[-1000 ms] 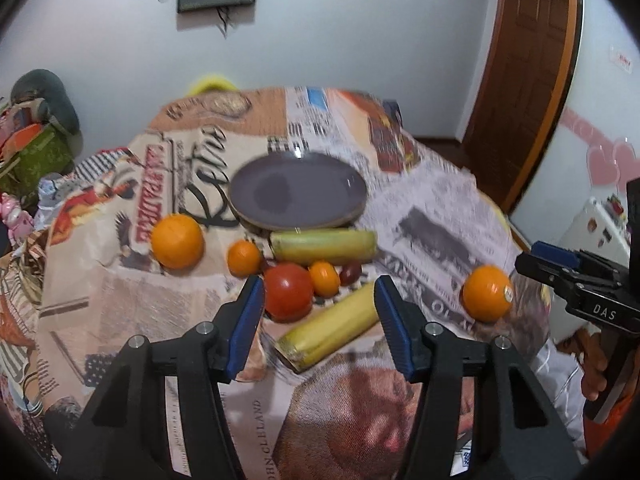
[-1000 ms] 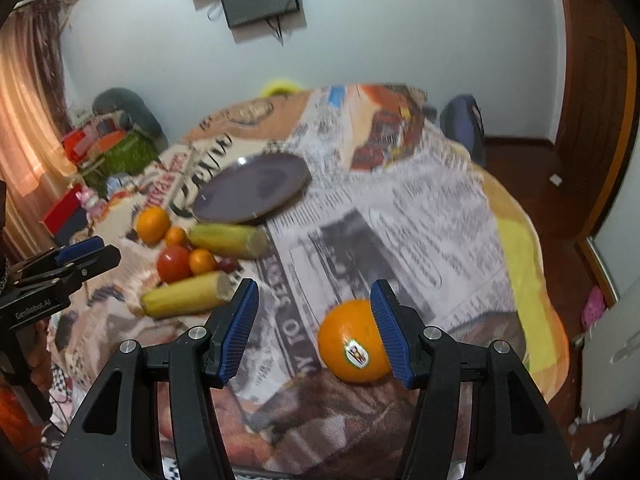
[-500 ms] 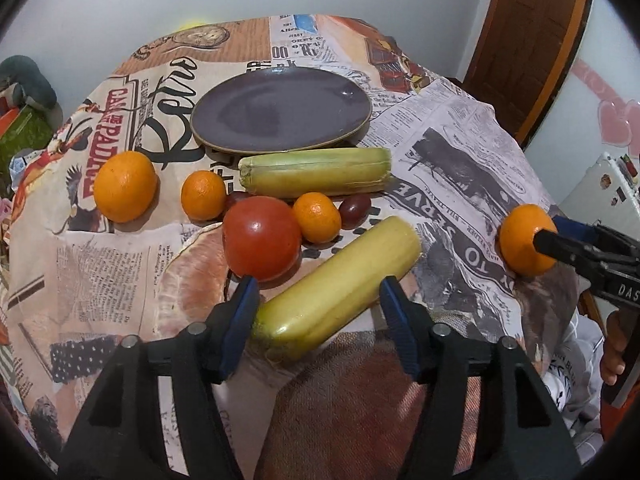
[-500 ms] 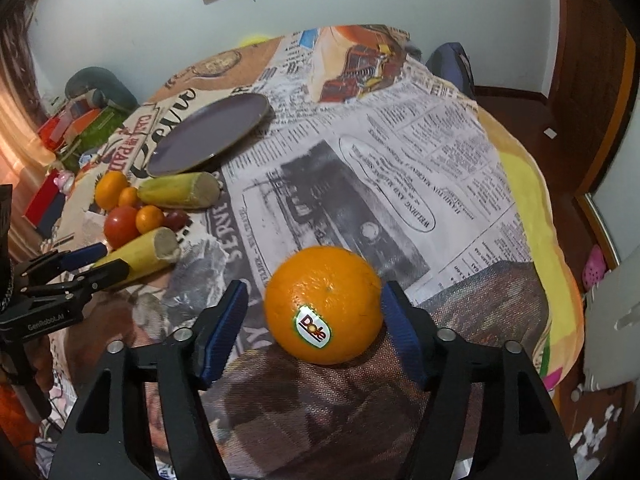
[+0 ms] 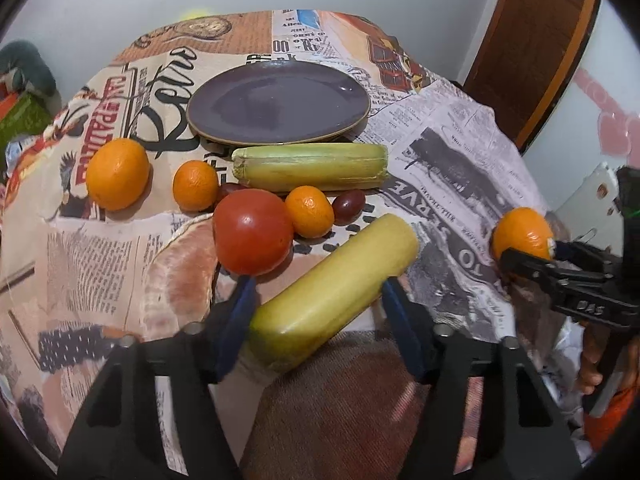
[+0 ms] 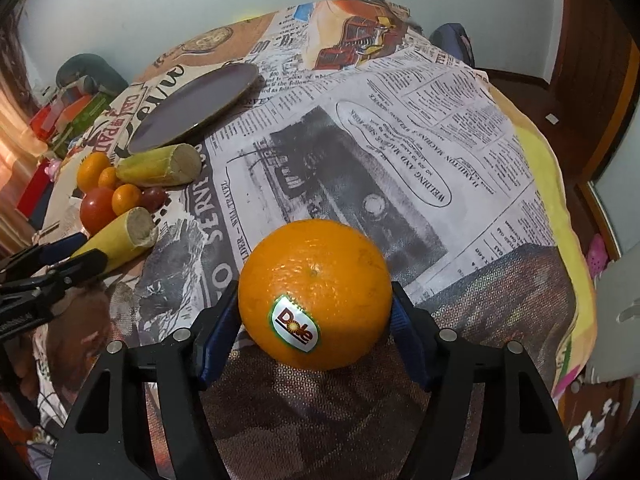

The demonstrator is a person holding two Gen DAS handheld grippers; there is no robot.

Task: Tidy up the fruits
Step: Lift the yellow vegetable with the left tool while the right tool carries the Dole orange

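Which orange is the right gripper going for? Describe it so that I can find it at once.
Start at the purple plate on the newspaper-print tablecloth; the other fruit is clustered beside it. The large orange sits alone near the table's front edge, between the right gripper's blue pads. It alone shows a Dole sticker.

My left wrist cam: close, angled down along fingers at table (image 5: 460,152), faces plate (image 5: 280,106). My right wrist cam: close, angled down, further right, sees plate (image 6: 192,108) from side. Both share plate, fruit cluster, each other's gripper.
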